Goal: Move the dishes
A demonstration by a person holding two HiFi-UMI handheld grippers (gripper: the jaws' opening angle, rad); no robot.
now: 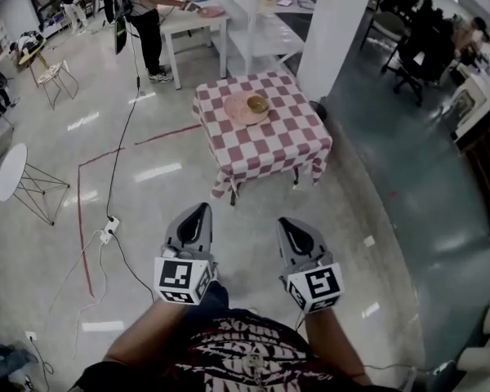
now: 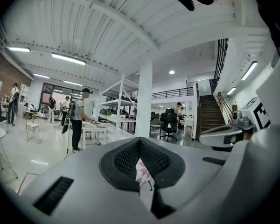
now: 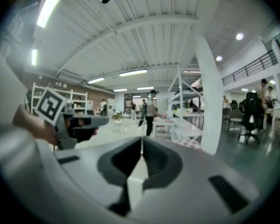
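The step in hand looks like the approach: nothing has been picked up yet, and the dishes are well ahead of the person.

The left hand-held gripper (image 1: 199,211) is held out level over the bare floor. Its own view shows the jaws (image 2: 140,171) pressed together with nothing between them, only a sliver of checked cloth visible far off through the slit. Ahead and between the two tools stands the table (image 1: 269,149) under a red-and-white checked cloth. On it sits a pink plate (image 1: 238,111) with a small bowl (image 1: 257,103) resting on it, near the table's far side. The right hand-held gripper (image 1: 291,224) is closed and empty too.

The next move probably calls for walking up to the table, then opening the jaws to take the plate by its rim while keeping it flat so the bowl does not slide.

On the left a wire-legged side table (image 1: 8,168) stands well clear. A black cable (image 1: 124,149) runs across the floor to a power strip (image 1: 108,230) near the left tool — a possible trip hazard. A white pillar (image 1: 335,31) stands just beside the table's far right corner, so the near side is the easier way in.
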